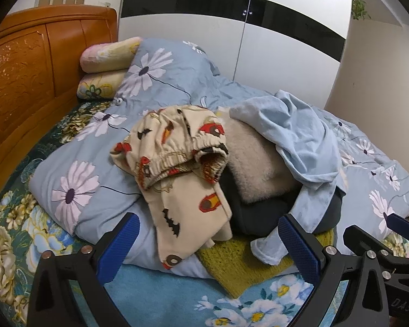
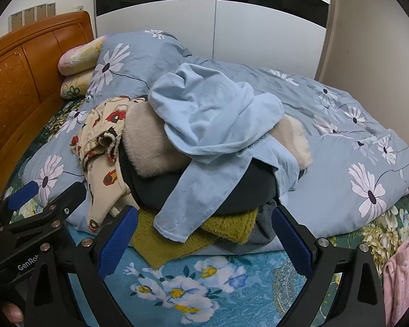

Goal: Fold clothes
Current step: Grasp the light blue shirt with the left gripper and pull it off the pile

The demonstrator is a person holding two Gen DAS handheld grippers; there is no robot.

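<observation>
A heap of clothes lies on the bed. On top are cream printed pants (image 1: 177, 160) with an elastic waistband and a light blue shirt (image 2: 212, 120). Under them sit a fluffy cream garment (image 1: 253, 163), a dark garment (image 2: 204, 190) and an olive green knit (image 2: 226, 226). My left gripper (image 1: 208, 248) is open, just short of the hanging pant leg. My right gripper (image 2: 204, 239) is open too, in front of the blue shirt's dangling sleeve and the olive knit. Neither holds any cloth. The left gripper (image 2: 49, 193) also shows at the right wrist view's left edge.
A blue daisy-print quilt (image 1: 101, 163) is bunched behind the heap. A floral bedsheet (image 2: 193, 280) covers the mattress in front. An orange wooden headboard (image 1: 27, 68) and pillows (image 1: 106, 54) stand at left, a white wardrobe (image 2: 210, 27) behind. A pink garment (image 2: 403, 272) lies at far right.
</observation>
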